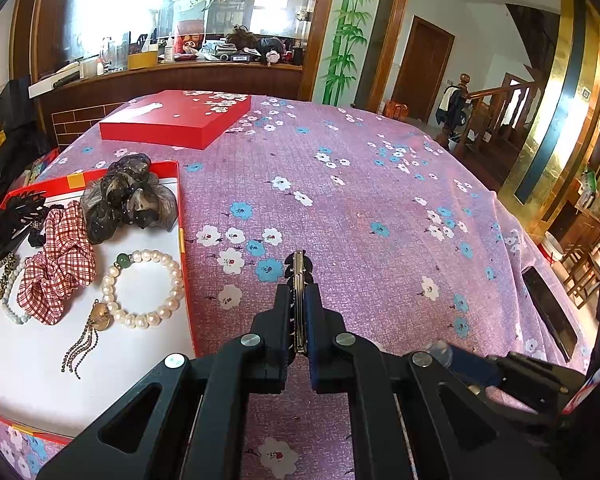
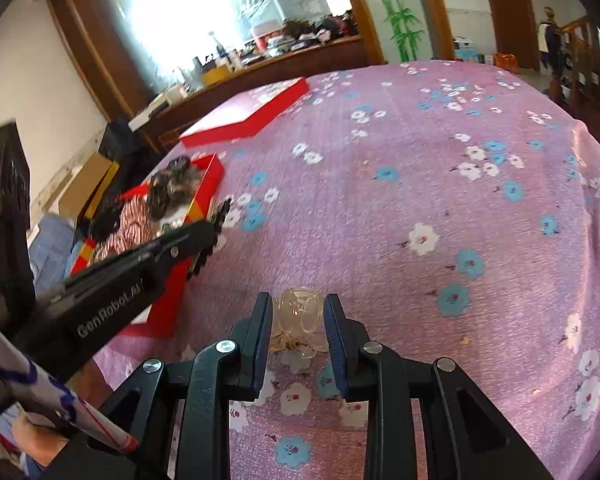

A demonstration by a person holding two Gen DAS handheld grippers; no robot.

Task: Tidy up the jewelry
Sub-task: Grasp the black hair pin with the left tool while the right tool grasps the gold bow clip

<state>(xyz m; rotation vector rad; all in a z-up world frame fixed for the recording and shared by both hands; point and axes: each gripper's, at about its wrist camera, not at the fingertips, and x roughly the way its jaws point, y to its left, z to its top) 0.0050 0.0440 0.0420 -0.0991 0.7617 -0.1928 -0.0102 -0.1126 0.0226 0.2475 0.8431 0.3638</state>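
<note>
Between the left gripper's [image 1: 298, 300] fingers, pressed together, sits a black hair clip [image 1: 298, 270] with a metal spine, pinched edge-on above the flowered tablecloth [image 1: 380, 208]. Left of those fingers lies the open red box [image 1: 182, 216], holding a pearl bracelet [image 1: 168, 280] and scrunchies. The right gripper's [image 2: 298, 312] fingers stand spread around clear plastic rings [image 2: 300, 306] on the counter; contact unclear.
</note>
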